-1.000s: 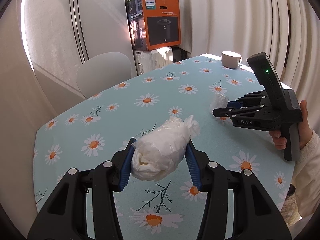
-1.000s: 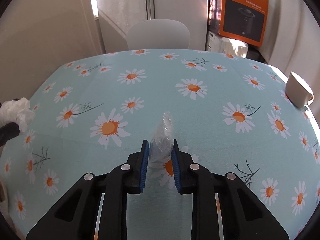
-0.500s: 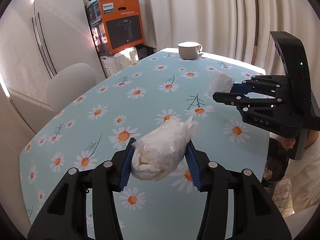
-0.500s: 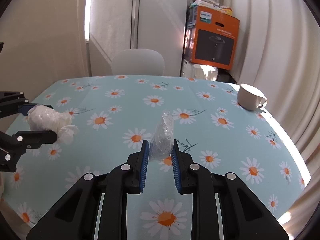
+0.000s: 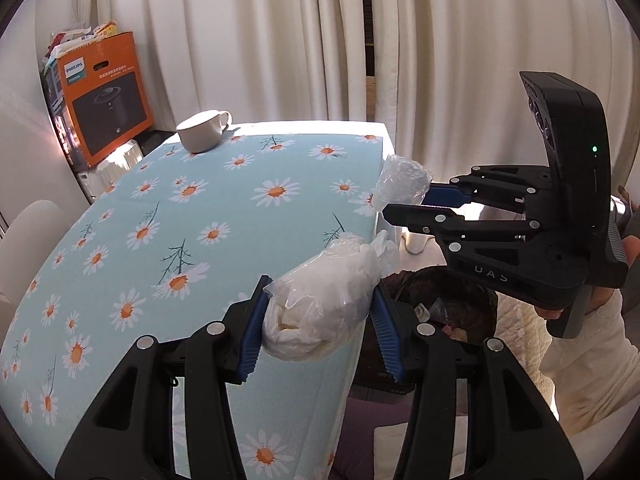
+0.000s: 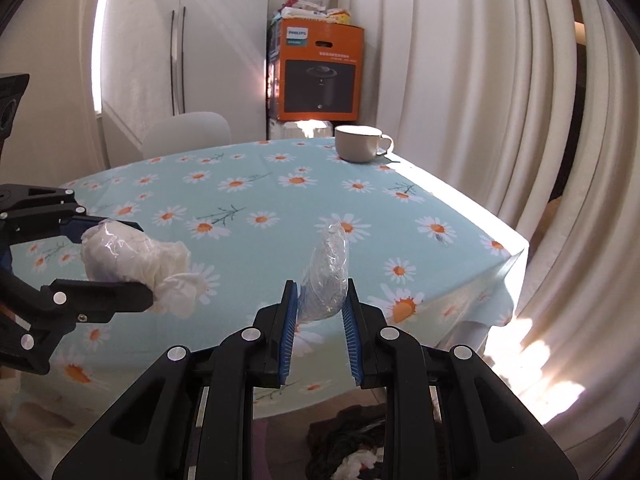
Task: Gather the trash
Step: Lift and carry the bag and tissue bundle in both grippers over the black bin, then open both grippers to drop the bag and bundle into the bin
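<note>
My left gripper (image 5: 318, 312) is shut on a white crumpled wad wrapped in clear plastic (image 5: 324, 304), held in the air over the table's near edge. It also shows in the right wrist view (image 6: 132, 258). My right gripper (image 6: 320, 304) is shut on a small clear plastic wad (image 6: 326, 276), also lifted off the table; it shows in the left wrist view (image 5: 402, 182). Below the table edge stands a dark trash bin (image 5: 444, 300) with scraps inside, also seen in the right wrist view (image 6: 352, 444).
The table (image 6: 256, 200) has a light blue daisy cloth. A white cup (image 6: 360, 143) stands at its far corner. An orange box (image 6: 320, 76) stands behind it, beside a white chair (image 6: 188, 132). White curtains (image 5: 280, 40) hang close to the table.
Both grippers have swung with their wads from over the table's middle toward its near edge, so the trash bin below has come into view.
</note>
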Demonstrator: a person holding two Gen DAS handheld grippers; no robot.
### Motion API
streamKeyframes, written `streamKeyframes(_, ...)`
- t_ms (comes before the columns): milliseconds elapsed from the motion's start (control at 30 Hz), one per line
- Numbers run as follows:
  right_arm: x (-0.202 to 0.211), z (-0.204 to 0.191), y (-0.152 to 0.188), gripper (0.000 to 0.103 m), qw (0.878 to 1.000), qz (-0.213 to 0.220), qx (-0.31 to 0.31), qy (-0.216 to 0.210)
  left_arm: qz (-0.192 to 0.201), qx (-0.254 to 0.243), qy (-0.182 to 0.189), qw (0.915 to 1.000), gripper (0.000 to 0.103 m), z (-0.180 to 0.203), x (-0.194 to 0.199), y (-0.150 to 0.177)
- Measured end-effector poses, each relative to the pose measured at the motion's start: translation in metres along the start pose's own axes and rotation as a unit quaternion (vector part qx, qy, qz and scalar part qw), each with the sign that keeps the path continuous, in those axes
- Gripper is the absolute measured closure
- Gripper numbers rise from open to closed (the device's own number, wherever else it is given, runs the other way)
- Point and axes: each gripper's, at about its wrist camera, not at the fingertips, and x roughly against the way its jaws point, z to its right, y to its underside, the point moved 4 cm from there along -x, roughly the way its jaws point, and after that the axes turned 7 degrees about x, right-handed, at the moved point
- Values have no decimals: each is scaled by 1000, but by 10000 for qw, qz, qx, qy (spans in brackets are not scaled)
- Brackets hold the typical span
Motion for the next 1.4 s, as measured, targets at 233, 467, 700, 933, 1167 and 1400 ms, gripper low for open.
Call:
streamKeyframes(233,7,55,68,82,9968,-420,-510,447,-455,-559,536,9960,53,67,-51,5)
streamKeyframes(467,-16,100,165,82,9829,-1346,-1065,660,-1048,-1054,949,9843,53,120,-114,26)
streamKeyframes(700,-54,127,260,82,9603,-2047,-1848,429,-1802,-1439,1160,9661,53,149,-191,62)
streamKeyframes(933,-92,127,323,82,9344,-2505,-2526,212,-2458,-1594,1157,9491,53,161,-258,94)
streamKeyframes(1167,-134,124,363,79,9100,-2955,-2894,276,-2752,-1601,1086,9417,38,152,-294,112)
streamKeyframes(1400,-129,129,363,40,9066,-2994,-2931,496,-2431,-1060,1234,9563,7,131,-270,96)
